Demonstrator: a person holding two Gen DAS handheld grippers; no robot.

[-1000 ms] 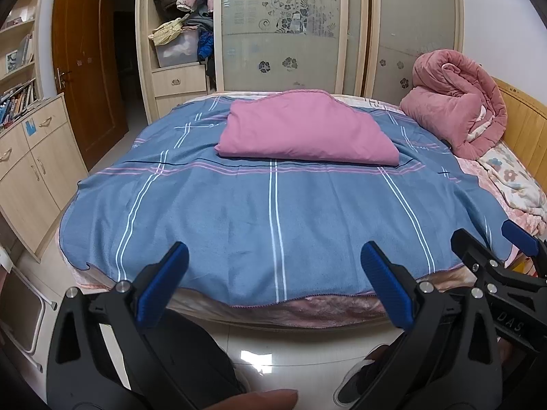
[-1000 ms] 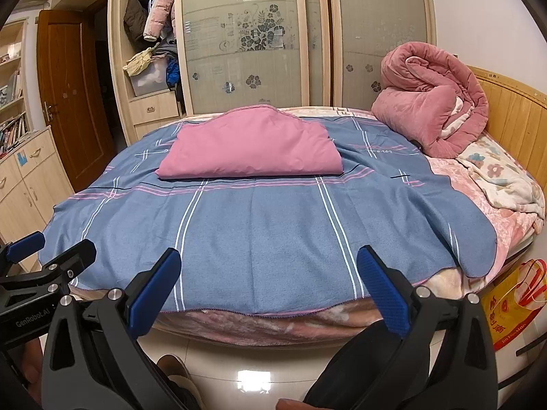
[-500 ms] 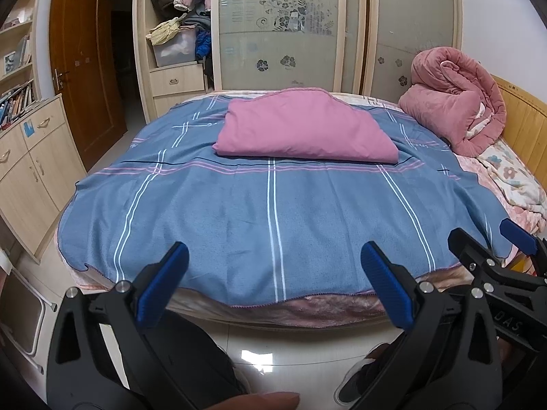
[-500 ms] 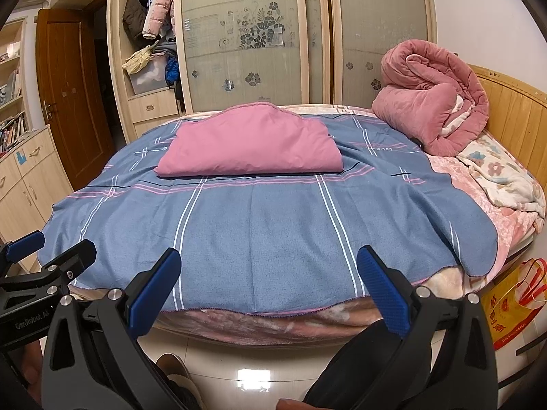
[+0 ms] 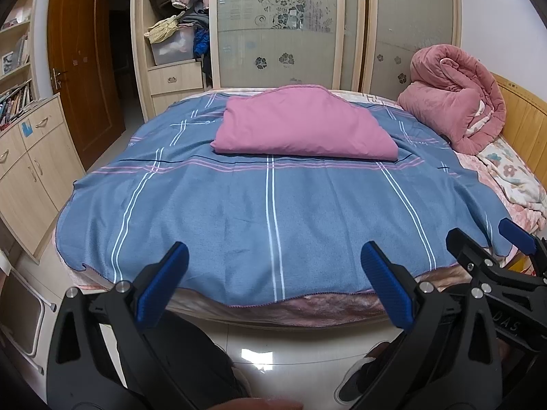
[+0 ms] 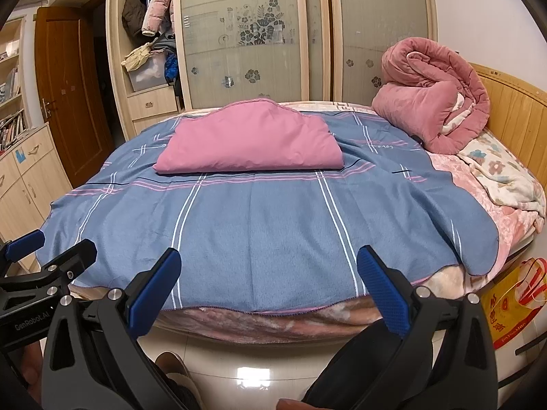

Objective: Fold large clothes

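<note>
Matt blue cloth blanket [image 5: 273, 212], fluffy pink quilt [image 5: 454, 99], glossy floor tiles [image 5: 273, 345], seemingly frosted-glass wardrobe doors [image 6: 246, 41]

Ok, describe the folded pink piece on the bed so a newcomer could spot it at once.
Start at the bed, covered by a blue striped sheet. On its far half, before the wardrobe doors, lies the folded pink cloth. Unlike the rolled pink quilt by the headboard, it is flat, smooth and plain.
</note>
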